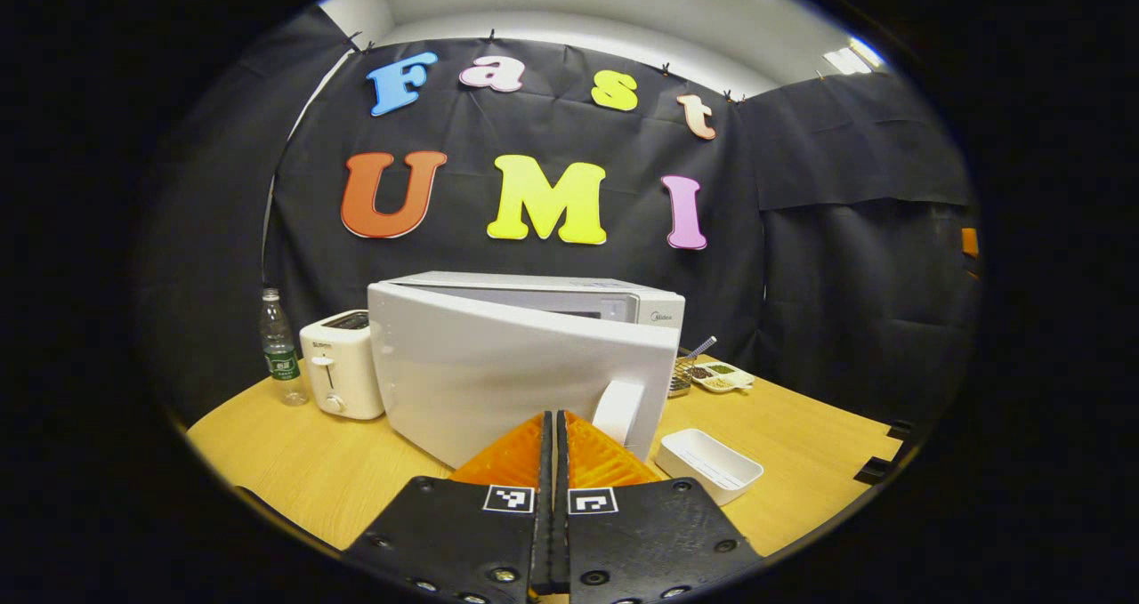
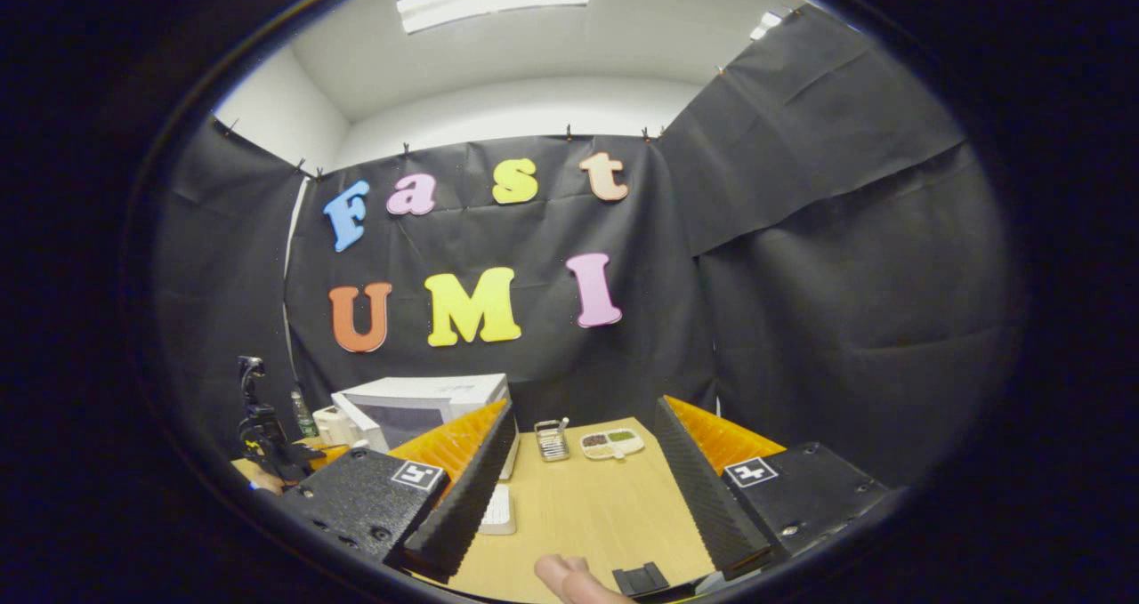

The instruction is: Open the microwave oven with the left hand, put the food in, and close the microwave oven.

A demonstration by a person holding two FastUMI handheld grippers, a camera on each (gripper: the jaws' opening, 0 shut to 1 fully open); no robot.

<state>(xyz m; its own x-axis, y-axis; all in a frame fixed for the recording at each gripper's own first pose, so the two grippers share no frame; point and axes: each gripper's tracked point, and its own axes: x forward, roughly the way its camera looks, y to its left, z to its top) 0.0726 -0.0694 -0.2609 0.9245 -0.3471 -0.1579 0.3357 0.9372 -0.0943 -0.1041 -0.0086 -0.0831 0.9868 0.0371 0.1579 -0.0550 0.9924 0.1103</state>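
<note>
Door ajar, food still on the table

Your left gripper [image 1: 553,430] has its orange fingers pressed flat together with nothing between them, tips close in front of the microwave door [image 1: 498,368]. Whether they touch the door or its white handle [image 1: 618,411] just to their right, the left gripper view does not settle. Your right gripper [image 2: 578,462] is spread wide and empty, hovering over bare table [image 2: 578,506].

Just right of the door handle, the white food container [image 1: 709,464] sits on the wood, well clear of both grippers and not yet picked up. Behind it the microwave [image 1: 569,294] stands with its door swung partly out from the left-hand hinge, a gap showing at the top, so I judge you are midway through the opening step.

The next move calls for swinging that door fully clear with the left, as it currently blocks the cavity. Only then bring the open right gripper across to the container's rim.

Farther back stand a toaster [image 1: 340,364], a water bottle [image 1: 280,348] and a sectioned dish [image 1: 725,377]
</note>
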